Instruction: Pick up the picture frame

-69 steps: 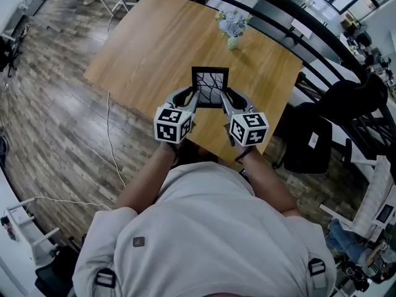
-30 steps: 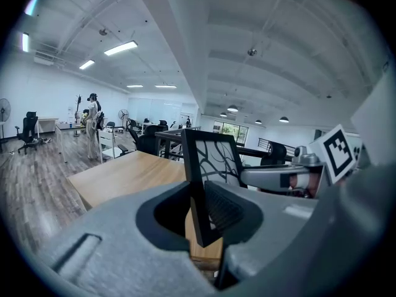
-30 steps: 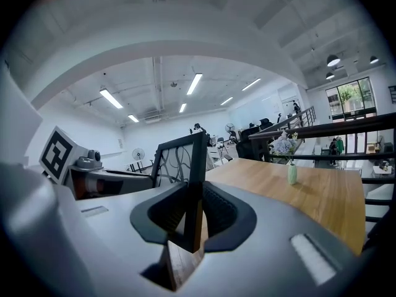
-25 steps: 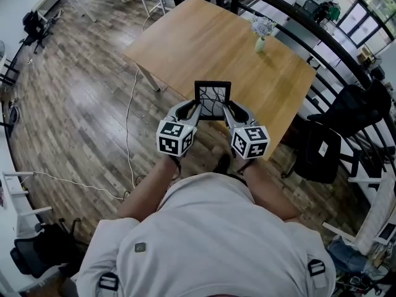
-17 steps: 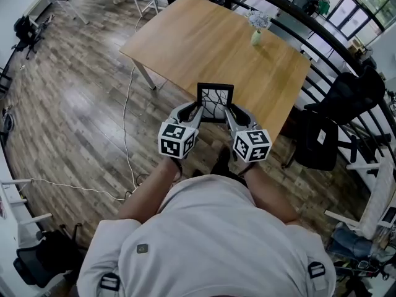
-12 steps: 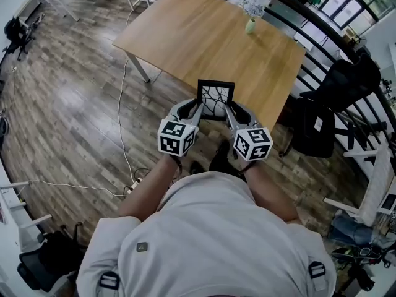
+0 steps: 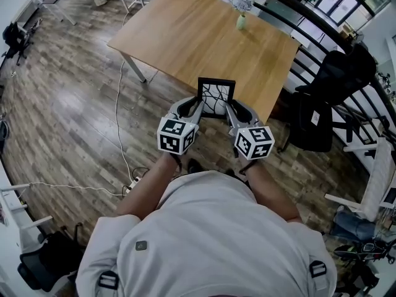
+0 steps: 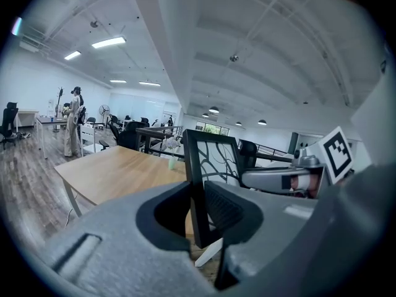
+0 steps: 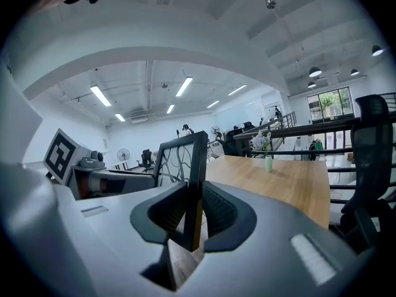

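Note:
The picture frame [image 7: 216,98] is black with a white sheet of dark branching lines. It hangs upright in the air, over the floor just off the near edge of the wooden table [image 7: 185,36]. My left gripper [image 7: 197,109] is shut on its left edge and my right gripper [image 7: 230,110] on its right edge. In the left gripper view the frame [image 8: 213,163] stands pinched between the left gripper's [image 8: 199,206] ribbed pads. In the right gripper view the frame's [image 9: 179,159] side bar sits clamped in the right gripper [image 9: 194,212].
A small vase of flowers [image 7: 241,18] stands at the table's far edge. A black office chair [image 7: 315,119] and a dark railing [image 7: 322,48] are to the right. A cable [image 7: 120,135] runs over the wooden floor at left. A person [image 8: 74,125] stands far off.
The table has slid away toward the top of the head view, and the frame now hangs off its near edge instead of over the top. Both grips are unchanged.

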Motion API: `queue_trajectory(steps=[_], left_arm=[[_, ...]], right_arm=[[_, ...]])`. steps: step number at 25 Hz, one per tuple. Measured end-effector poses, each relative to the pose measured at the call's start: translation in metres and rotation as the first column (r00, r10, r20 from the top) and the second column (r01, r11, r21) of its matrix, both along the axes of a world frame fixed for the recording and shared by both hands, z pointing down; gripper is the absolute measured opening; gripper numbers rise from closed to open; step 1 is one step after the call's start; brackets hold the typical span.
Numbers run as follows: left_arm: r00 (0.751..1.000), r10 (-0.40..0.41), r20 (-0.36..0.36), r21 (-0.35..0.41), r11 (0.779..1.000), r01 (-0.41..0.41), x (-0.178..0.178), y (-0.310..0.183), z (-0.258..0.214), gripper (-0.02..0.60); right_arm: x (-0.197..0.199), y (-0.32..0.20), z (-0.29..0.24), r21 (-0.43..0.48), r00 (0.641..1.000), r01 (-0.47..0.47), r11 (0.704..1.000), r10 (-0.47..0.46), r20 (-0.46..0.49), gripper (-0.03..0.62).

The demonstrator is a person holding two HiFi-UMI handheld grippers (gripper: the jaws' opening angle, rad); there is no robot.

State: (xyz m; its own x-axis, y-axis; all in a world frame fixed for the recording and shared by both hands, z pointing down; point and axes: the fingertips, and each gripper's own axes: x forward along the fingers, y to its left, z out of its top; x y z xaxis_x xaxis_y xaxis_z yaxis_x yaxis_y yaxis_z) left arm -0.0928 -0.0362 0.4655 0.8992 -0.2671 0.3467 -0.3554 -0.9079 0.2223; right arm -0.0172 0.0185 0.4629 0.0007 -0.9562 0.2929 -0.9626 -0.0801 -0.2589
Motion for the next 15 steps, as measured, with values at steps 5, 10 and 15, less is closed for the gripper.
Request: queue_trajectory(steps=[5,10,15], left_arm=[[1.000,-0.001,0.011,-0.002,1.000,0.001,0.029,0.035,0.000,0.075],[1.000,-0.005,0.024,-0.004,1.000,0.005,0.051,0.073,0.000,0.075],[1.000,-0.015,0.026,-0.006,1.000,0.015,0.076,0.113,0.003,0.075]], right_arm=[[0.030,0.035,-0.001,0.005,1.000,-0.003,1.000,0.003,0.008,0.089],[0.051,0.073,0.000,0.006,1.000,-0.002,1.000,0.001,0.028,0.089],[0.077,0.112,0.003,0.008,0.999,0.009,1.000,-0.010,0.034,0.089]])
